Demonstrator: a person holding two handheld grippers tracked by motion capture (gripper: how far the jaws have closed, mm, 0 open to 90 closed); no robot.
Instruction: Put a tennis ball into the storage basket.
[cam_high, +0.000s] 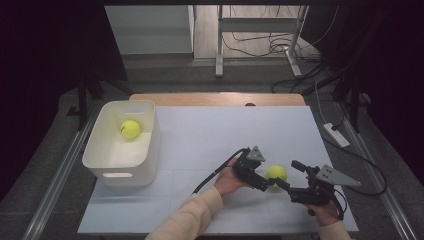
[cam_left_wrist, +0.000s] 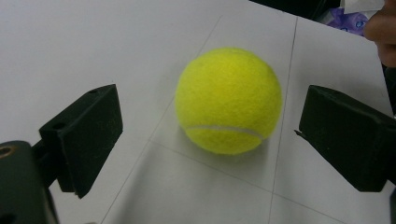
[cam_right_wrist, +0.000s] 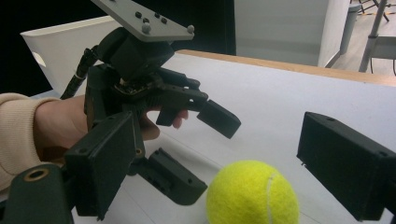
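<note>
Yellow-green felt is the star here: a tennis ball (cam_high: 276, 173) sits on the white table (cam_high: 210, 135) toward the near right, right between the two handheld tools in the high view. The left gripper (cam_high: 268, 181) comes at it from the left with its jaws spread, the ball just at their tips. The right gripper (cam_high: 291, 175) sits just right of the ball, jaws open too. Over at the far left there's a white bin (cam_high: 150, 150) with a second ball (cam_high: 130, 129) lying inside, well apart from everything else.

Left gripper view: the tennis ball (cam_left_wrist: 229, 100) rests on the table between the two black jaws, which are wide apart and not touching it.

Right gripper view: the ball (cam_right_wrist: 252, 193) is low down between this gripper's spread jaws, no contact that I can see. The left gripper (cam_right_wrist: 205, 154) faces it from the other side, open as well, with the person's hand (cam_right_wrist: 65, 121) wrapped around it.
</note>
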